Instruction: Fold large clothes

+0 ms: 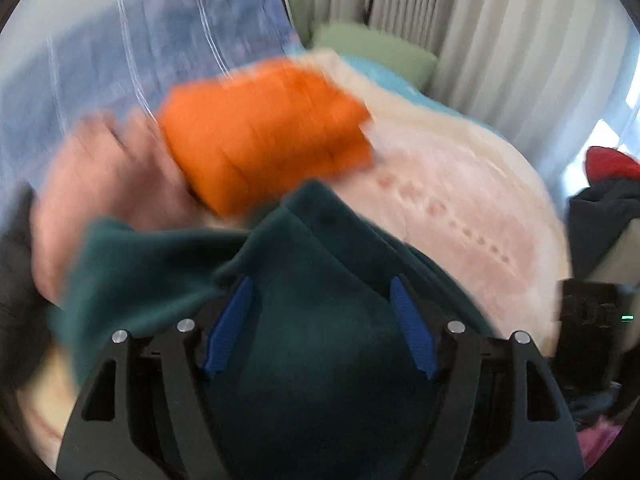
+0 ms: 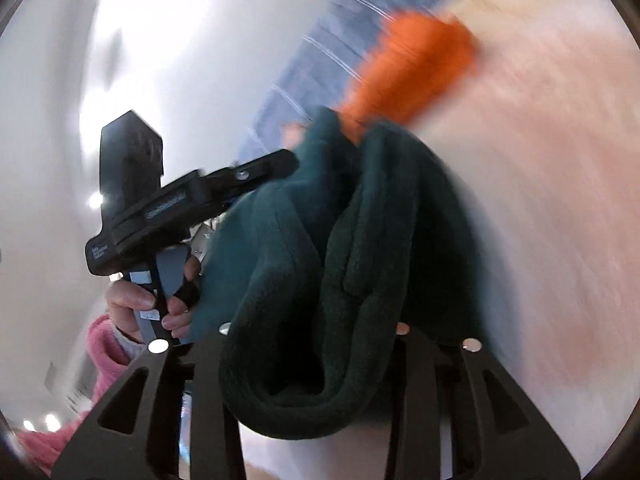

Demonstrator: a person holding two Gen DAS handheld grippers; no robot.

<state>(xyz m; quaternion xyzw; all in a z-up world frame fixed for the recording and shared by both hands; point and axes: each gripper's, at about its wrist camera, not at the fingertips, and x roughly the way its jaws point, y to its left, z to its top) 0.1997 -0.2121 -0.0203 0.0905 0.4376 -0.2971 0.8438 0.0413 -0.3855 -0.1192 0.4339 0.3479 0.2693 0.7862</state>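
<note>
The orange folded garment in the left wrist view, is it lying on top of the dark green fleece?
No, the orange folded garment lies on the pale pink blanket, beyond the dark green fleece.

Two bright, daylit fisheye views, heavily smeared by motion blur.

Daylight enters through pale curtains [image 1: 500, 40] at upper right of the left wrist view; the right wrist view shows white glare at upper left; edges curve into dark, rounded corners.

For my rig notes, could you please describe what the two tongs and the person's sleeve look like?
Both tongs are black plastic with cut-out linkage arms and silver pivot screws. The left tongs carry ribbed blue pads; the right tongs' pads are hidden. The left unit has a grey-blue handle. The sleeve is fluffy pink.
</note>
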